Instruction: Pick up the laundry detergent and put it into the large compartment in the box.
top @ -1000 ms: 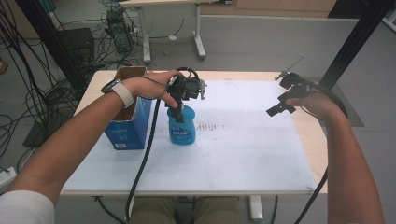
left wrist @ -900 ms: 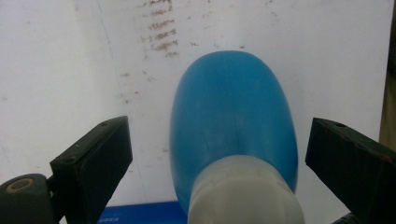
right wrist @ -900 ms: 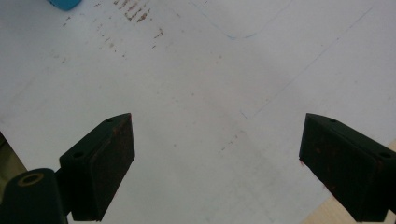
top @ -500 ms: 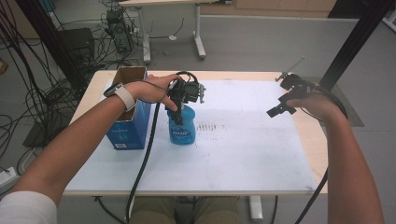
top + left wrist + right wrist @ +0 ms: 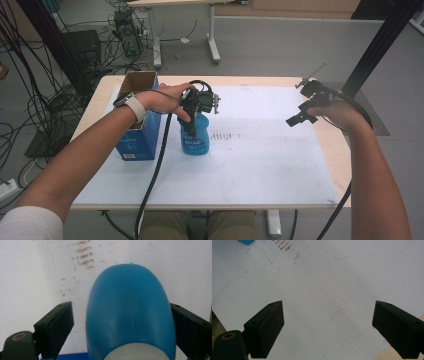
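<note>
White table sheet (image 5: 260,165) | blue bottle (image 5: 196,135) | label blurred, possibly "AQUAR"

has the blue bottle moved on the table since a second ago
No. In the high view the blue bottle stands where it did, just right of the blue box and left of the brown marks. The left gripper jaws have been closing around it.

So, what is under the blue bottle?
The blue bottle stands on the white sheet covering the table. The sheet directly beneath the bottle's base is hidden; brown marks lie beside it.
</note>
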A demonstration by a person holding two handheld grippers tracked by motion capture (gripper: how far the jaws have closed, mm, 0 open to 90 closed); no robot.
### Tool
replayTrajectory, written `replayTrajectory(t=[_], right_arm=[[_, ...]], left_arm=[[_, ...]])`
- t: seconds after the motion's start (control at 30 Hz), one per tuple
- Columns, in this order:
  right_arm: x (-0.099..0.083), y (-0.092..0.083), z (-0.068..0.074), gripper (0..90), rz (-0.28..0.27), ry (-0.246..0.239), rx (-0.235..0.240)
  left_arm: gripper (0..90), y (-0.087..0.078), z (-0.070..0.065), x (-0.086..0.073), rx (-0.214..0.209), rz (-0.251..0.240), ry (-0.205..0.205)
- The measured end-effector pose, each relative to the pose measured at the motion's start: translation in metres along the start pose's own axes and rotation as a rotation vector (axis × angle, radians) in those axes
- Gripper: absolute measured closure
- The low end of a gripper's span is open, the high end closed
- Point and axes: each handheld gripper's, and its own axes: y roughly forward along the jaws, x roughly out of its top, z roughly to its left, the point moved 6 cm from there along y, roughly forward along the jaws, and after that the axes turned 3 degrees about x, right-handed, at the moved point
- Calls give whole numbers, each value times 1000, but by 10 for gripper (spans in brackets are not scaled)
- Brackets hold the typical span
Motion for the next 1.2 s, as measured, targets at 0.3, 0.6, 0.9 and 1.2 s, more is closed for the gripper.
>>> replayTrajectory(t=[0.3, 0.6, 0.9, 1.2], right_arm=[[0, -1, 0, 106, 0, -1, -2], [-1, 0, 0, 106, -1, -1, -2], [0, 0, 1, 106, 1, 0, -2], [1, -1, 4, 106, 2, 2, -3]], left_arm=[[244, 1, -1, 1, -5, 2, 13], [373, 3, 2, 3, -33, 16, -10], [379, 3, 1, 5, -31, 31, -11], [379, 3, 0, 6, -28, 34, -16]])
